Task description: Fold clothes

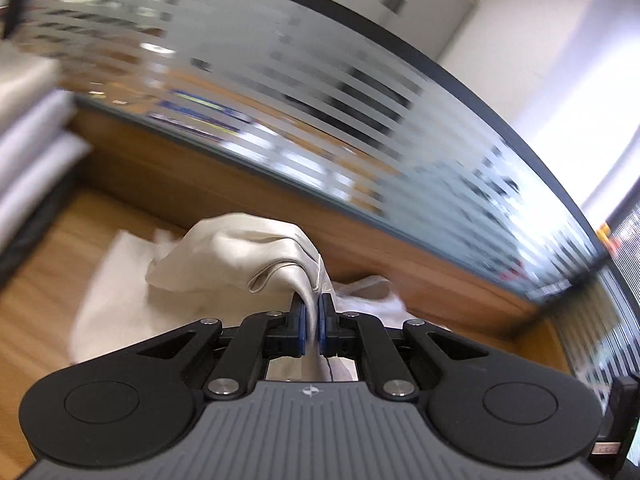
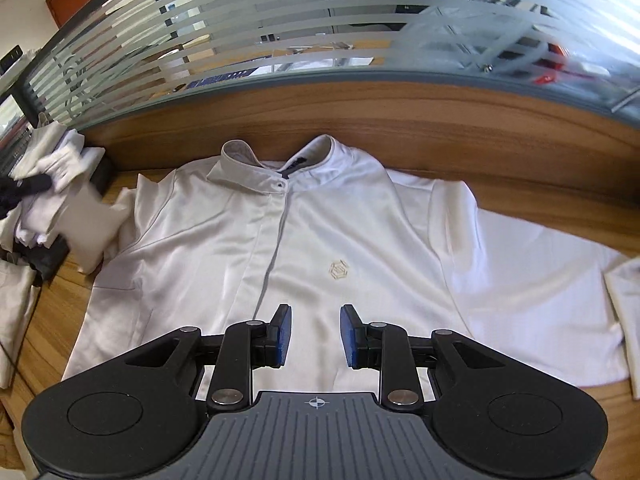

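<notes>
While a heap of white clothes (image 2: 48, 184) sits at the far left of the wooden bench (image 2: 360, 116), the white shirt (image 2: 320, 232) lies face up and spread flat across the middle, collar (image 2: 276, 164) toward the glass partition (image 2: 280, 20). The left gripper (image 1: 313, 312) has its fingers pinched on a bunched fold of pale cloth; the right gripper (image 2: 316, 334) hovers over the shirt's lower front, fingers spread and empty. Soft, light, likely slippery fabric: best taken at hems or seams.
</notes>
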### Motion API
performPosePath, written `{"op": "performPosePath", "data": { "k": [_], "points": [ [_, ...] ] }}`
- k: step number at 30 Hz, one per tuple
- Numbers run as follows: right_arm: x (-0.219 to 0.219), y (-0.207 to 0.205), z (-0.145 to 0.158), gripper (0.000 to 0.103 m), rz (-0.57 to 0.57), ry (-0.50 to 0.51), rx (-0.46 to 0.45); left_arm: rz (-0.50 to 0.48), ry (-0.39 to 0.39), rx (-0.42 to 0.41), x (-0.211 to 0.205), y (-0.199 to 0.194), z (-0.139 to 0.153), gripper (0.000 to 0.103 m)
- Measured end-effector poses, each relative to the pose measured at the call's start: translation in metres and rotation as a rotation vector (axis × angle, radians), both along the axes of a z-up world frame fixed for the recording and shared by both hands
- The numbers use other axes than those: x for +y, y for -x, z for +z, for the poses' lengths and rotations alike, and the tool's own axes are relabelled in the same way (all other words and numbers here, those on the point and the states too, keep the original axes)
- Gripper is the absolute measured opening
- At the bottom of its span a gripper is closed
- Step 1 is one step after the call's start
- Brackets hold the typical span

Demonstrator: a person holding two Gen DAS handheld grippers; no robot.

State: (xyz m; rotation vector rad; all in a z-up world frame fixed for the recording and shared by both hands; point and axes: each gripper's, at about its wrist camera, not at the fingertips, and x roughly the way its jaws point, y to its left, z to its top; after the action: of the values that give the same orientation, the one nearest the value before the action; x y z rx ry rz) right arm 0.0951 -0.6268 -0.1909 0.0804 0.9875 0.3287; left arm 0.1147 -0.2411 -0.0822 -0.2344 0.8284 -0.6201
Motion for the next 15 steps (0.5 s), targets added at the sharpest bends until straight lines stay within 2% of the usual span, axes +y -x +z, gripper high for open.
{"op": "performPosePath", "data": {
  "k": [6,12,15],
  "points": [
    [-0.011,0.001,-0.006,0.029,-0.03,-0.011,0.018,-0.115,-0.027,0.016,-0.073,0.012,-0.021,0.007],
    [-0.02,-0.004,-0.017,0.029,-0.054,-0.011,0.038,-0.186,-0.064,0.049,-0.116,0.011,-0.052,0.007],
    [-0.021,-0.008,-0.022,0.029,-0.062,-0.016,0.044,-0.219,-0.082,0.04,-0.129,0.016,-0.061,0.007]
  ]
}}
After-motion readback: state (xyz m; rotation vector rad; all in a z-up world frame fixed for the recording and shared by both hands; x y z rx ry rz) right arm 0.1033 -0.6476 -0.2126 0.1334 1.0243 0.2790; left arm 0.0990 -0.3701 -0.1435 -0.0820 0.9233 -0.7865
